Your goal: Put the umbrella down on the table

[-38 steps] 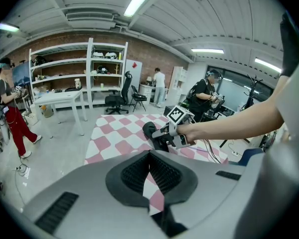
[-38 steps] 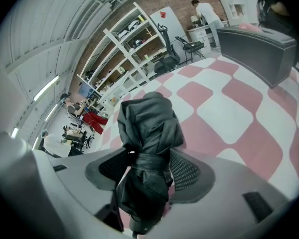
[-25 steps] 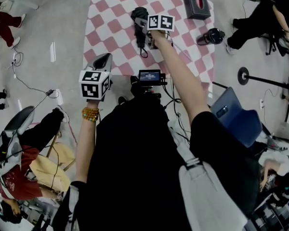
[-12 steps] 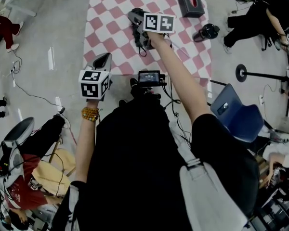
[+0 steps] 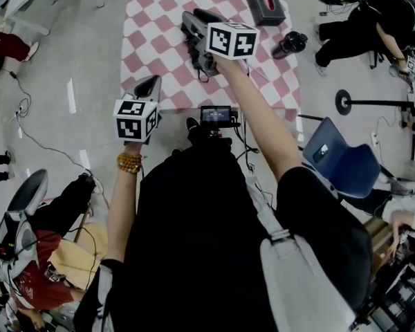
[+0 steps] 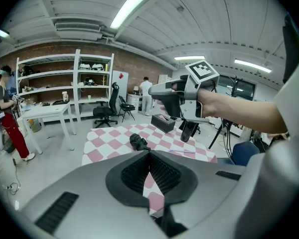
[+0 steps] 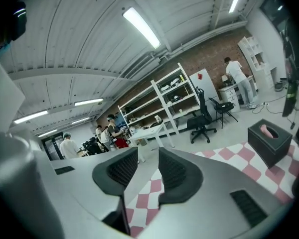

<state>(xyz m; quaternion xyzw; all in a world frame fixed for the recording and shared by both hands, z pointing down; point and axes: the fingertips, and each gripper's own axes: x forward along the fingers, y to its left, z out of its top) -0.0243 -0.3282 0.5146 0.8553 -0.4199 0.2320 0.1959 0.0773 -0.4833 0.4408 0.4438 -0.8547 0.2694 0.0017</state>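
The folded black umbrella (image 5: 202, 62) lies on the pink-and-white checked table (image 5: 152, 19); in the left gripper view the umbrella (image 6: 138, 142) rests near the cloth's middle. My right gripper (image 5: 188, 21) hangs well above it, apart from it. Its jaws have just been closing but still show a gap with nothing between them, and the right gripper (image 7: 148, 153) looks out over the table's far edge. My left gripper (image 5: 149, 83) is held short of the table's near edge, and in its own view the left gripper (image 6: 149, 153) has its tips together and empty.
A black tissue box (image 5: 265, 4) stands at the table's far right corner. A black round object (image 5: 290, 43) sits by the right edge. A blue chair (image 5: 342, 164) is to the right. Several people and white shelves (image 6: 65, 88) surround the table.
My right gripper has lifted up off the umbrella, which stays lying on the table. The left gripper has hardly moved.
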